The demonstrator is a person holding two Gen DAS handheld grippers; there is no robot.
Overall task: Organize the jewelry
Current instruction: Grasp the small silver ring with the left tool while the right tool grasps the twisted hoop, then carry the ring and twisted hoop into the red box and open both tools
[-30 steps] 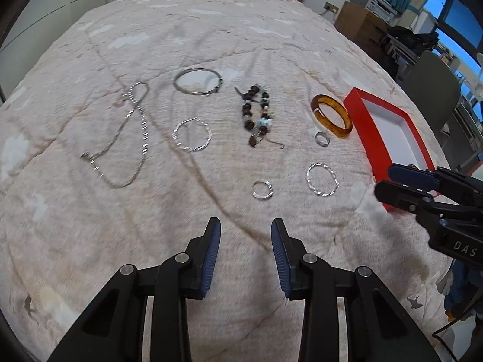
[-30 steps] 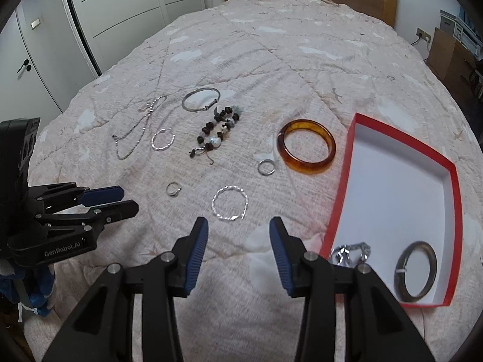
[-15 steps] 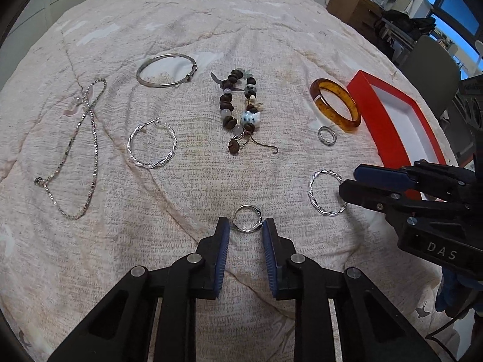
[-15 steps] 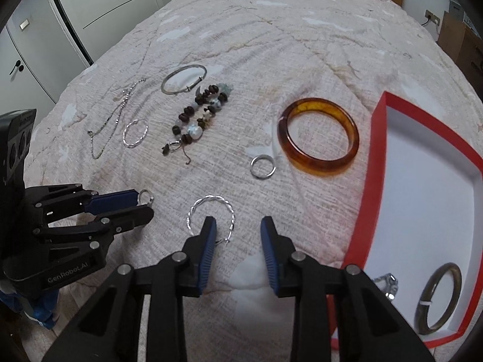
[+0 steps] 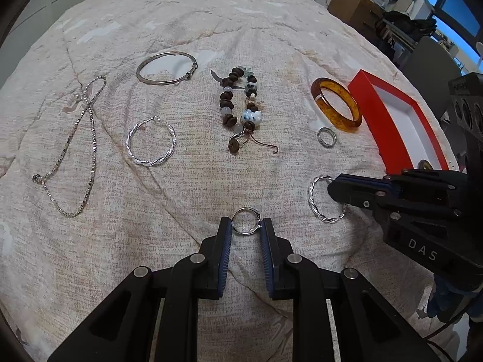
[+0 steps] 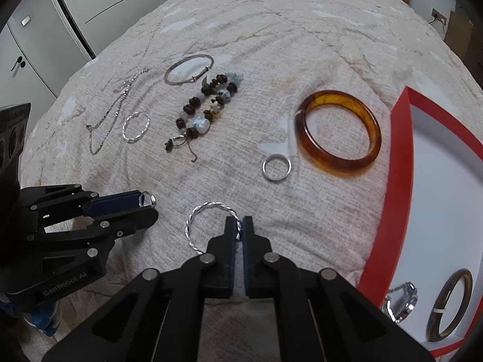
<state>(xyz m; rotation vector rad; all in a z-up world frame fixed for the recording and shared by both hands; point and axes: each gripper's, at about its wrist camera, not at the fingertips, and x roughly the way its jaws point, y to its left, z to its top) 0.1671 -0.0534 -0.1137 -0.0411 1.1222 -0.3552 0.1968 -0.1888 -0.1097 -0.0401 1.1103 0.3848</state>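
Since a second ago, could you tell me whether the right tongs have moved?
Yes. The right tongs have come down and forward to the twisted silver hoop, nearer the amber bangle, closing on its rim.

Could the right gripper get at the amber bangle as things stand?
Probably not right away: the right gripper is shut on the twisted hoop. Otherwise the way looks free; the amber bangle lies uncovered on the bedspread, just ahead and to its right.
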